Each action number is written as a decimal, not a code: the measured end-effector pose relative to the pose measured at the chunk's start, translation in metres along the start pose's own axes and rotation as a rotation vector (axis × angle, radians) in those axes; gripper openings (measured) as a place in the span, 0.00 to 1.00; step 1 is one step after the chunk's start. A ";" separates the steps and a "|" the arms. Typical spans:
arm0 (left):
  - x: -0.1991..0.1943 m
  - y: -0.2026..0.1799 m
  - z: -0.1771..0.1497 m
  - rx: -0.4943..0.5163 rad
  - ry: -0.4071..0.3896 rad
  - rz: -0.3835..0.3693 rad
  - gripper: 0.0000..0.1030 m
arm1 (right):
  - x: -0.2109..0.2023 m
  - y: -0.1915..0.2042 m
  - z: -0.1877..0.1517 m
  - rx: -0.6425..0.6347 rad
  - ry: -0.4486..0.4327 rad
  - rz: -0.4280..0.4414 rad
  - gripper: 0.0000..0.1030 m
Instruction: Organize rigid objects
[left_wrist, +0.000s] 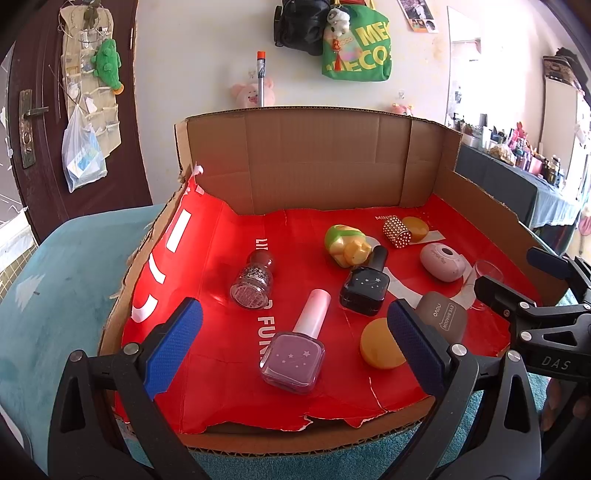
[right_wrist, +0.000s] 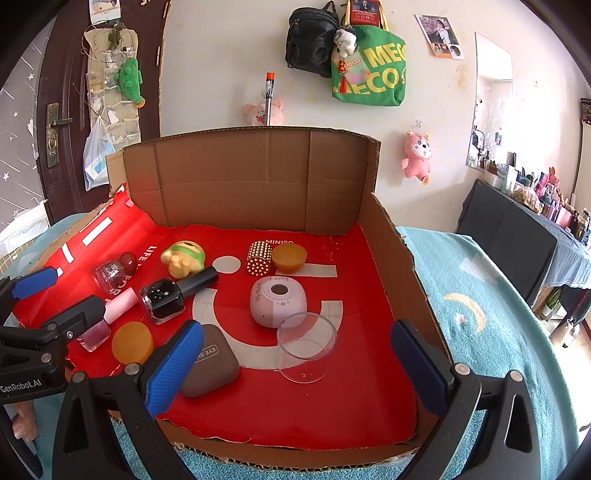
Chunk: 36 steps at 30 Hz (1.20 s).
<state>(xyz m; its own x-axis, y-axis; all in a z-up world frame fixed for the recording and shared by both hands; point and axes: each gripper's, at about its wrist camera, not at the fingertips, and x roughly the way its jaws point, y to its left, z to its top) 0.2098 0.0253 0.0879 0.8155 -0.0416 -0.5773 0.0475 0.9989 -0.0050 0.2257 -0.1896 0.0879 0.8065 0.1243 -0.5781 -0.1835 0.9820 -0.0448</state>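
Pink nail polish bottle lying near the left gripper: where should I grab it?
Grip the pink nail polish bottle across its square body's flat sides, coming down from above with the left gripper. It lies flat, cap pointing away; the round cap would likely slip.

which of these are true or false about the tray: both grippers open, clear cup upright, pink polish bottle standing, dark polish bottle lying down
1. Both the left gripper and the right gripper are open and hold nothing: true.
2. The clear cup stands upright: false, it lies on its side.
3. The pink polish bottle is standing: false, it lies flat on the red liner.
4. The dark polish bottle lies down: true.
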 end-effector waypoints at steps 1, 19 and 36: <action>0.000 0.000 0.000 0.000 0.000 0.000 0.99 | 0.000 0.000 0.000 0.000 0.000 0.000 1.00; -0.001 0.001 0.000 -0.010 -0.001 -0.004 0.99 | 0.000 0.000 0.000 -0.001 0.000 0.000 1.00; 0.001 0.002 -0.001 -0.015 0.000 -0.006 0.99 | 0.000 0.000 0.000 -0.001 0.000 -0.001 1.00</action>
<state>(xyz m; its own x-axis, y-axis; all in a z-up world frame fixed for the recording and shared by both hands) 0.2106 0.0271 0.0866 0.8153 -0.0480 -0.5770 0.0442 0.9988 -0.0207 0.2253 -0.1894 0.0875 0.8066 0.1235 -0.5781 -0.1833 0.9820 -0.0459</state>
